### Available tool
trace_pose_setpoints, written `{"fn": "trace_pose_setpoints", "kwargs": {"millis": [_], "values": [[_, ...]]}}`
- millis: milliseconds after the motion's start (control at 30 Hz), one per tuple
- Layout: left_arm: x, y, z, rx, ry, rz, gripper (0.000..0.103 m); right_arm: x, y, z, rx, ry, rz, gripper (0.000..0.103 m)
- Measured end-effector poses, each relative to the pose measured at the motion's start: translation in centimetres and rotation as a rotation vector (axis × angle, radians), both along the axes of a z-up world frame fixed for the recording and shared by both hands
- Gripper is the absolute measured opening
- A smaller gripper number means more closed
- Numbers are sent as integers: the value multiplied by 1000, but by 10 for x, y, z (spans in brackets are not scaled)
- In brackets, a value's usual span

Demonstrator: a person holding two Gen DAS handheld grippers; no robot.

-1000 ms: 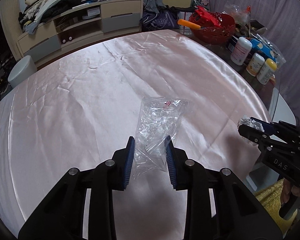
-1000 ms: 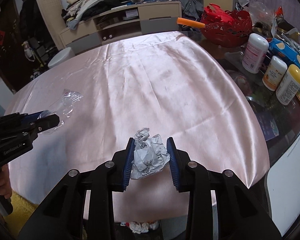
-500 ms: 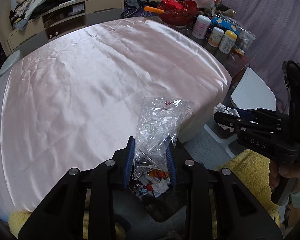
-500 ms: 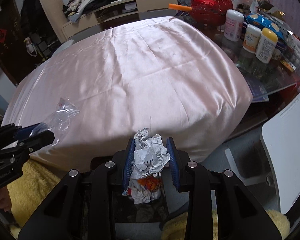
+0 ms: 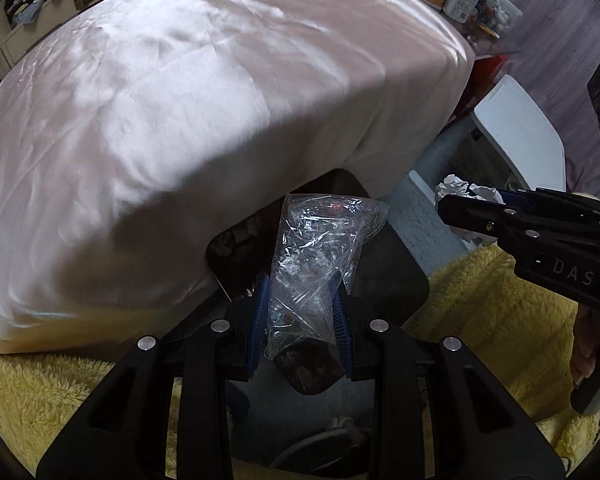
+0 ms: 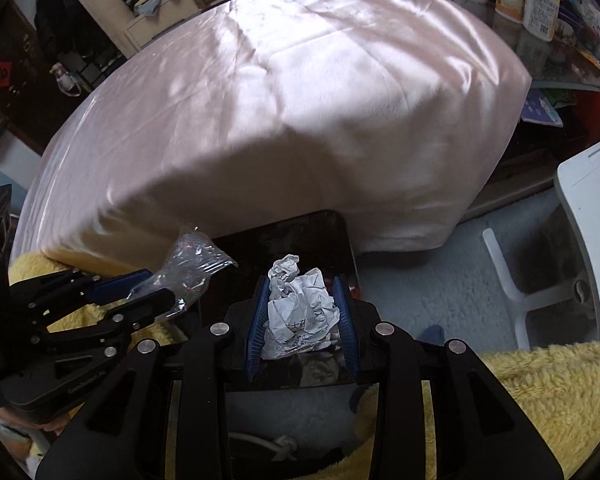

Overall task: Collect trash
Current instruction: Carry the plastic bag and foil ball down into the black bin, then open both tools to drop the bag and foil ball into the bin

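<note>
The left hand-held gripper [image 5: 300, 320], low in the frame's centre, is clamped on a clear plastic bag [image 5: 316, 256]. The right hand-held gripper [image 6: 304, 320] is clamped on a paper wad [image 6: 298, 312]. Both point steeply down over a dark bin [image 6: 284, 240] below the pink-covered surface [image 6: 300, 100], apparently so the trash drops in on release.
</note>
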State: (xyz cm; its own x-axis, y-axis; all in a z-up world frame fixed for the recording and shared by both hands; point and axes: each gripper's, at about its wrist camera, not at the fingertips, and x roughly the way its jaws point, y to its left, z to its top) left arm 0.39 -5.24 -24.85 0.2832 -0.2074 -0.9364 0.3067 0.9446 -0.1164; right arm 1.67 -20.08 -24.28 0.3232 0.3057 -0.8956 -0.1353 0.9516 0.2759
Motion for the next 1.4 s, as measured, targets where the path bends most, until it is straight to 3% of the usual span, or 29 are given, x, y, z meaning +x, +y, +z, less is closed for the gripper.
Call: {"fn": "trace_pose_setpoints", "kwargs": {"millis": [167,400,533,633,733,833,900,967,1033,1067,1200,1400], "values": [[2,-4,-24,1,80,-24,28,5,9,-23,7,58,11,34],[8,-4,-36,-5,124,-37,29,13,9,-43,23,109,6,36],[8,-4,-38,-12,137,-45,30,15,9,-44,27,107,1,47],[10,-3,-38,-10,135,-37,38,16,8,-42,29,102,-10,58],[10,2,-35,-9,126,-25,51,19,7,-40,29,93,-18,61],[9,3,-31,1,110,-19,57,20,5,-35,24,78,-24,62],[8,5,-22,7,81,-19,64,21,0,-27,17,58,-34,65],[7,10,-8,5,37,-17,79,20,-6,-13,-6,18,-53,76],[8,17,10,4,-23,-4,89,17,-13,6,-45,-46,-73,98],[10,20,20,7,-54,6,91,15,-17,15,-64,-76,-85,100],[16,35,61,11,-180,62,95,8,-28,52,-155,-192,-111,100],[21,41,117,-55,-365,84,95,-5,-40,101,-201,-372,-179,100]]}}
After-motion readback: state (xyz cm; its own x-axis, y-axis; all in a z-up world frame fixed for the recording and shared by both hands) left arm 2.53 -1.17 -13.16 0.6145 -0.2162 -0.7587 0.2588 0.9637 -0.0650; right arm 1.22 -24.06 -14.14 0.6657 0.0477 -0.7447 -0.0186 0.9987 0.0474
